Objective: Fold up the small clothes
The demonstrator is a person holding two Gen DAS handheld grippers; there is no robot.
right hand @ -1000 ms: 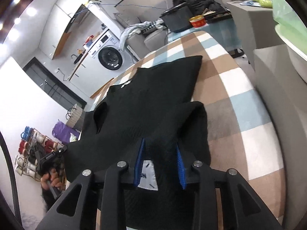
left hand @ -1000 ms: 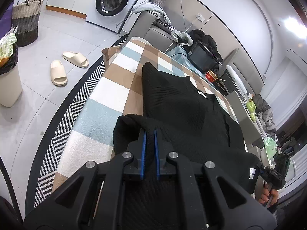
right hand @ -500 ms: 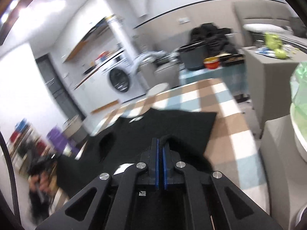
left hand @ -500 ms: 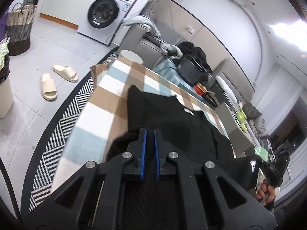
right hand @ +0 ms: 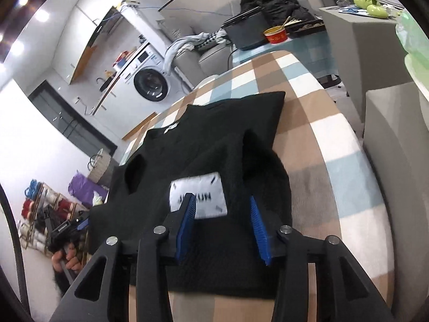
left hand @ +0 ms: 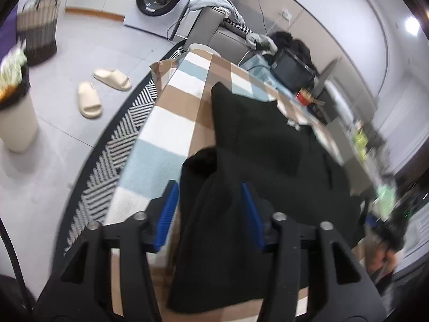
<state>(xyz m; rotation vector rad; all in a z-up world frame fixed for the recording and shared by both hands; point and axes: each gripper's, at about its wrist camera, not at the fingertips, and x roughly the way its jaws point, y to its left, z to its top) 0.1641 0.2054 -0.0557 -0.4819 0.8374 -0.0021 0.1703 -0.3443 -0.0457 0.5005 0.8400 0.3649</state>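
Note:
A black knit garment [left hand: 254, 145] lies on the checked blanket [left hand: 171, 131] with its near part folded over itself. In the right wrist view the garment [right hand: 214, 139] shows a white label [right hand: 203, 196] on the folded part. My left gripper [left hand: 209, 209] is open, its blue pads on either side of the folded black edge. My right gripper [right hand: 222, 222] is open just above the folded part, near the label. Neither holds the cloth.
The checked blanket [right hand: 335, 134] covers a table. A striped rug [left hand: 118, 145], two slippers [left hand: 102, 91] and a bin [left hand: 13, 118] are on the floor at left. A grey cabinet [right hand: 375, 48] stands at right. A red bowl [right hand: 276, 35] sits beyond the table.
Both grippers were shut on the garment's near edge half a second ago and have opened, letting go of it. The folded part now rests on the garment.

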